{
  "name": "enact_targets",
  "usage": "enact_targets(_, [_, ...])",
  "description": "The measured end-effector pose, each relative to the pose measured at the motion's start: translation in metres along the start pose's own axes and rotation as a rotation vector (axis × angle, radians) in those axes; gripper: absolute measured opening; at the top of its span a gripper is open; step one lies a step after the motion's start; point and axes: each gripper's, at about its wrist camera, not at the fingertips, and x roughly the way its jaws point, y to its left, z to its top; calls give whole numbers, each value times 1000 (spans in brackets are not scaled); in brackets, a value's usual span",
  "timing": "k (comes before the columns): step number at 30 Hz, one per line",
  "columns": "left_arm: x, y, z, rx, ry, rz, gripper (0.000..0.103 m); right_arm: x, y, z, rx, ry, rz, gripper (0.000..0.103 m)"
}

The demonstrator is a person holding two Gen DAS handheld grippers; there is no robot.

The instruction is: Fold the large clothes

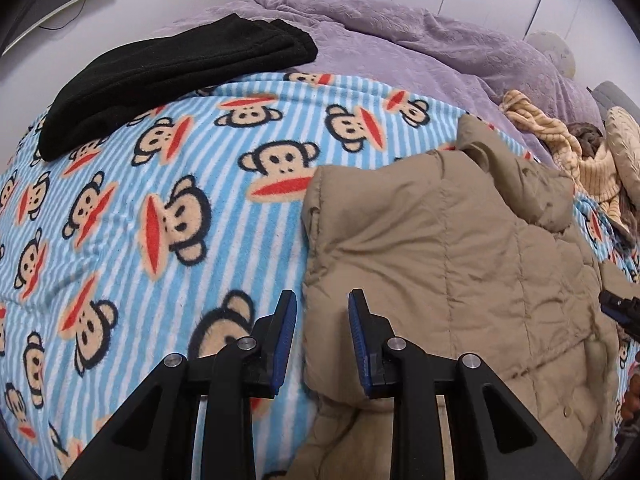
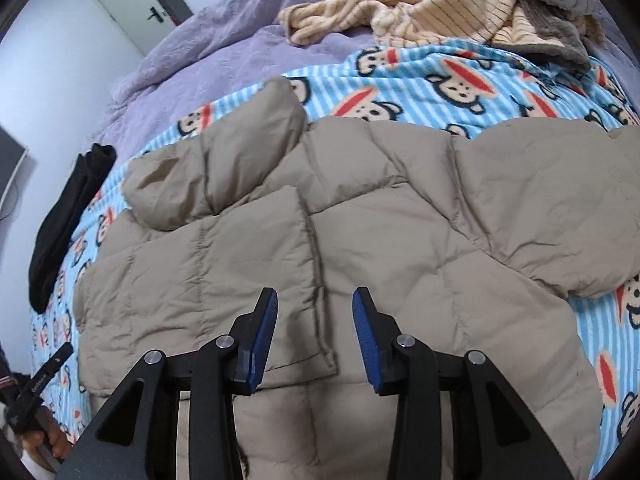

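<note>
In the left wrist view we hold the left hand-held gripper [image 1: 322, 312] low over the bed, its fingers apart and empty, straddling the left edge of the tan puffer jacket [image 1: 448, 248], which lies ahead and to the right on the monkey-print fleece blanket [image 1: 132, 216]. The jacket's long axis runs away from us toward the lavender quilt [image 1: 400, 32], with a folded-over flap near the top. A folded black garment [image 1: 168, 80] sits well apart at the far left, and a heap of cream striped clothes [image 1: 560, 140] lies beyond the jacket on the right; neither blocks the near edge. The tip of the other tool [image 1: 620, 308] shows at the right border. In the right wrist view our right hand-held gripper [image 2: 316, 316] hovers directly above the puffer jacket [image 2: 360, 216], fingers spread with nothing between them, centred on the front seam. The jacket spreads sideways here, one sleeve folded across the chest at left and the other sleeve [image 2: 560, 200] reaching right. We judge the right gripper nearer the body and the left nearer the side edge; nothing obstructs either.
</note>
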Motion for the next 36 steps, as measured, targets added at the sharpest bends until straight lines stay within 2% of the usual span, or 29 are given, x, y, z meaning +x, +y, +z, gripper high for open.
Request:
enact_targets(3, [18, -14, -14, 25, 51, 35, 29, 8, 30, -7, -110, 29, 38, 41])
enact_targets(6, [31, -16, -22, 10, 47, 53, 30, 31, 44, -19, -165, 94, 7, 36])
enact_targets(8, [34, -16, -23, 13, 43, 92, 48, 45, 37, -26, -159, 127, -29, 32])
enact_targets(9, [34, -15, -23, 13, 33, 130, 62, 45, 33, -26, -149, 126, -29, 29])
enact_targets(10, [34, -13, -23, 8, 34, 130, 64, 43, 29, -26, -138, 122, -25, 29])
enact_targets(14, [26, -10, -19, -19, 61, 129, 64, 26, 9, -28, -93, 118, -71, 30])
enact_targets(18, [5, -29, -18, 13, 61, 125, 64, 4, -28, -31, 50, 122, 14, 33])
enact_targets(20, [-4, -44, -19, 38, 64, 106, 64, -8, -46, -34, 105, 116, 43, 40])
enact_targets(22, [-11, -69, -23, 79, 75, 82, 64, -19, -61, -38, 159, 105, 62, 57])
enact_targets(26, [-17, -116, -31, 140, 93, 36, 64, -35, -91, -44, 248, 94, 71, 60])
enact_targets(28, [-16, -139, -37, 158, 109, 11, 65, -41, -110, -46, 296, 89, 74, 65])
enact_targets(29, [-16, -149, -40, 166, 114, 5, 79, -45, -121, -48, 318, 83, 75, 67])
enact_targets(31, [-17, -171, -46, 175, 109, -3, 96, -52, -139, -48, 350, 70, 69, 70])
enact_targets(36, [-15, -214, -53, 210, 121, -27, 96, -70, -191, -47, 434, 35, 53, 75])
